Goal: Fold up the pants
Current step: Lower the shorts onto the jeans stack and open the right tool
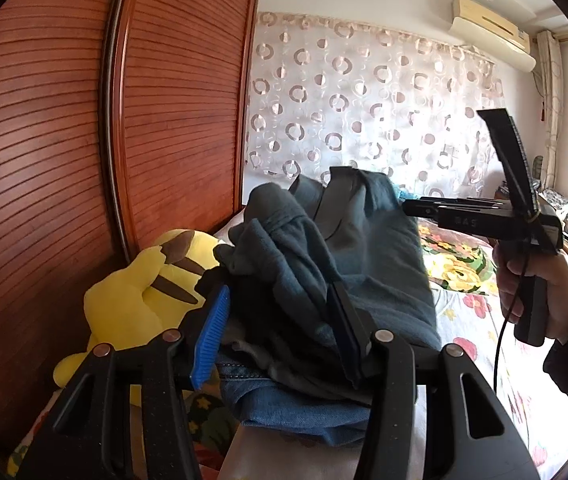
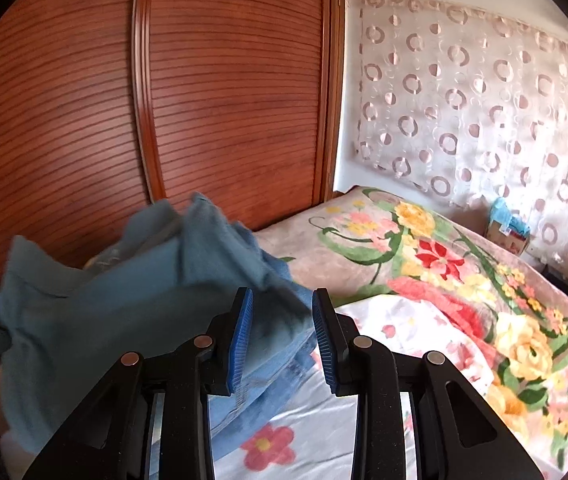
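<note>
Dark teal-grey pants (image 1: 324, 264) hang bunched in the air above the bed. My left gripper (image 1: 280, 332) has its jaws spread wide, with bunched pants fabric lying between the fingers. In the left wrist view my right gripper (image 1: 408, 206) reaches in from the right, its fingertips at the pants' far edge. In the right wrist view my right gripper (image 2: 282, 332) is open, with the pants (image 2: 124, 300) just left of and beyond its fingers. Blue jeans (image 1: 296, 404) lie under the pants on the bed; they also show in the right wrist view (image 2: 272, 376).
A yellow plush toy (image 1: 140, 300) lies by the wooden wardrobe doors (image 1: 64, 160). The bed has a floral blanket (image 2: 464, 272) and a white flowered sheet (image 2: 384, 360). A small box (image 2: 508, 232) stands by the ring-patterned curtain (image 2: 484, 100). A person's hand (image 1: 524, 280) holds the right gripper's handle.
</note>
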The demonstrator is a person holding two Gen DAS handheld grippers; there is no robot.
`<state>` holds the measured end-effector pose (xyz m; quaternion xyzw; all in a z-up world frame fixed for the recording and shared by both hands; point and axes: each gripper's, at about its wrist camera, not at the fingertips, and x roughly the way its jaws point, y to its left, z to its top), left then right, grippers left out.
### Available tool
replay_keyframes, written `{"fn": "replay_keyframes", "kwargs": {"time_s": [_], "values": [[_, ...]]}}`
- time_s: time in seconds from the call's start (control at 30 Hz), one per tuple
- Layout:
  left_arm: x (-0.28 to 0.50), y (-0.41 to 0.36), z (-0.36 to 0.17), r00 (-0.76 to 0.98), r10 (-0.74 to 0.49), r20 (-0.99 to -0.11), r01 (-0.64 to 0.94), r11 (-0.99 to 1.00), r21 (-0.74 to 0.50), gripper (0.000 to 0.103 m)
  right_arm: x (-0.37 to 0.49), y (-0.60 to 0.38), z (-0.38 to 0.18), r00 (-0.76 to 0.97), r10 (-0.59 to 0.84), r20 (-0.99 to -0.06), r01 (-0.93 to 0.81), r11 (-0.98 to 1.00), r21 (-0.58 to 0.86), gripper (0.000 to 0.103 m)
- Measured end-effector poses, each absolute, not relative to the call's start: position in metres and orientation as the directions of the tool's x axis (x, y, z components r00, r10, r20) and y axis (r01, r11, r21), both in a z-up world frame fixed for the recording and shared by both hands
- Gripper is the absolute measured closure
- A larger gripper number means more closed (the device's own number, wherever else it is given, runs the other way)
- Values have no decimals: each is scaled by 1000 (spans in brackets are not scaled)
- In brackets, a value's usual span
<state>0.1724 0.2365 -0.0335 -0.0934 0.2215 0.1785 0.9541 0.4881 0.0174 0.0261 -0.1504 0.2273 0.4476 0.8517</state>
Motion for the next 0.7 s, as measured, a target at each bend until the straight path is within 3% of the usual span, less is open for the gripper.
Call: {"fn": "replay_keyframes", "kwargs": {"time_s": [0.2, 0.27, 0.4, 0.7], "values": [[163, 227, -18, 848, 303, -436, -365, 929, -64, 42, 452, -21, 29, 476, 727, -495, -842, 538, -18, 71], [160, 226, -15, 854, 288, -433, -350, 934, -70, 30, 441, -33, 29, 472, 733, -489, -844, 536, -10, 71], [157, 220, -9, 864, 241, -442, -301, 951, -69, 18, 421, -54, 29, 472, 737, -484, -841, 540, 2, 71], [148, 199, 5, 865, 229, -447, -264, 964, -17, 17, 391, -84, 39, 504, 731, -460, -821, 572, 9, 69]]}}
